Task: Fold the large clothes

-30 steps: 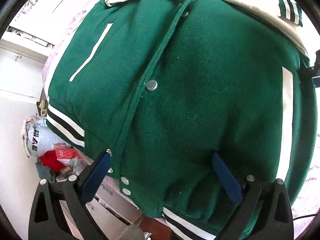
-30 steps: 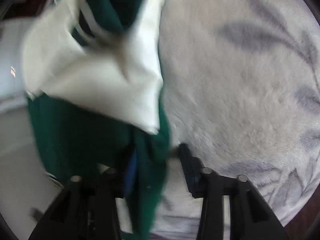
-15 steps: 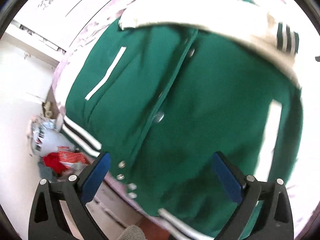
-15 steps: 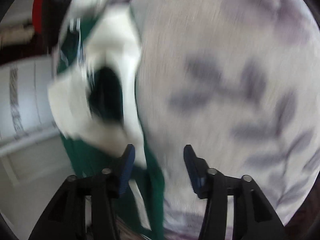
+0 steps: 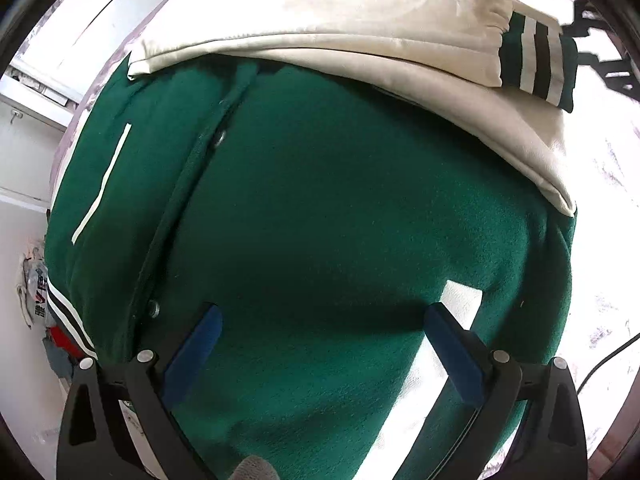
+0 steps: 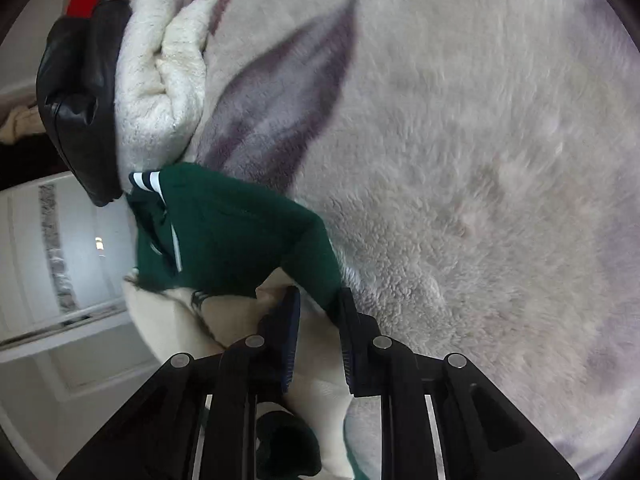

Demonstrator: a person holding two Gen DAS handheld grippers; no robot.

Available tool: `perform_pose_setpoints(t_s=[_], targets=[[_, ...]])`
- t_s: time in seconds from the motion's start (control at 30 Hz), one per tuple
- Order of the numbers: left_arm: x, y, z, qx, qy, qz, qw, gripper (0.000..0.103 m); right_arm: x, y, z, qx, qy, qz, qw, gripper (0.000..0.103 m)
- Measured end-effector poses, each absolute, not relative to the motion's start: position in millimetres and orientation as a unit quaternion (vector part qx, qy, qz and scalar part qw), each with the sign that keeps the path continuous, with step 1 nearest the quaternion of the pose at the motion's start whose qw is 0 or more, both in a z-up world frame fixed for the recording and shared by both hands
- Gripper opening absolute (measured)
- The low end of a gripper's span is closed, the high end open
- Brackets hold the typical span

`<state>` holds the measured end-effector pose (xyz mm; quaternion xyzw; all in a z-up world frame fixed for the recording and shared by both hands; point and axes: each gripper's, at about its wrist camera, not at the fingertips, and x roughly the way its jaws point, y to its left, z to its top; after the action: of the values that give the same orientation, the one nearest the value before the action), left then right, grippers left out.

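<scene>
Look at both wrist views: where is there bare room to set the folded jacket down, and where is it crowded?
Free: the wide fleece blanket to the right of the green jacket, around its grey leaf print. Crowded: the far left edge, where a folded cream fleece and black leather garment are stacked. The right gripper is closing on the jacket; the left gripper hovers open.

fluffy leaf-print blanket [image 6: 460, 200], a black leather thing [image 6: 76, 108] beside a cream fleece [image 6: 160, 76], white cabinets [image 5: 24, 152], plastic bag [image 5: 36, 288] on floor
</scene>
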<state>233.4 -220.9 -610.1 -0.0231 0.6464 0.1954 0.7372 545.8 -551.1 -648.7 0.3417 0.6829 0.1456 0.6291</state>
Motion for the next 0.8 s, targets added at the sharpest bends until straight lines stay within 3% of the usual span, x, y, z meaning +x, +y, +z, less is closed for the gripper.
perform_pose_setpoints(t_s=[0.07, 0.13, 0.17, 0.2, 0.33, 0.37, 0.47, 0.5, 0.6, 0.73, 0.8], targets=[[233.2, -218.5, -608.9, -0.03, 0.647, 0.202, 0.735, 0.103, 545.6, -561.2, -630.0, 0.339, 0.668, 0.145, 0.646, 0.024], [233.4, -216.5, -607.8, -0.038, 0.646, 0.209, 0.733, 0.103, 547.1, -561.5, -621.7, 0.351, 0.651, 0.162, 0.653, 0.051], [234.0, -215.5, -607.0, -0.041, 0.645, 0.213, 0.733, 0.103, 545.4, -568.8, -623.7, 0.348, 0.645, 0.164, 0.66, 0.074], [234.5, -215.1, -606.6, -0.044, 0.644, 0.216, 0.732, 0.103, 553.9, -558.0, -623.5, 0.351, 0.64, 0.18, 0.659, 0.08], [238.2, -219.7, -607.7, -0.037, 0.641, 0.221, 0.734, 0.103, 557.5, -534.6, -659.5, 0.32, 0.698, 0.214, 0.604, 0.08], [240.6, -222.3, -608.9, -0.028, 0.643, 0.22, 0.733, 0.103, 557.3, -524.5, -668.0, 0.307, 0.709, 0.215, 0.598, 0.077], [243.9, -230.8, -607.1, -0.015, 0.642, 0.216, 0.736, 0.103, 556.1, -516.8, -676.0, 0.277, 0.709, 0.165, 0.627, 0.019], [244.2, -234.4, -606.2, -0.015, 0.642, 0.214, 0.737, 0.103, 554.3, -518.0, -665.4, 0.257, 0.705, 0.157, 0.642, 0.01], [245.3, -244.3, -598.8, -0.017, 0.635, 0.209, 0.743, 0.103, 554.7, -524.5, -634.7, 0.201, 0.668, 0.138, 0.703, 0.008], [237.1, -253.5, -591.9, -0.007, 0.638, 0.197, 0.744, 0.103, 556.1, -531.7, -655.2, 0.222, 0.679, 0.115, 0.69, 0.009], [232.4, -257.6, -588.1, -0.007, 0.641, 0.192, 0.743, 0.103, 551.0, -521.7, -647.1, 0.207, 0.682, 0.136, 0.688, 0.017]])
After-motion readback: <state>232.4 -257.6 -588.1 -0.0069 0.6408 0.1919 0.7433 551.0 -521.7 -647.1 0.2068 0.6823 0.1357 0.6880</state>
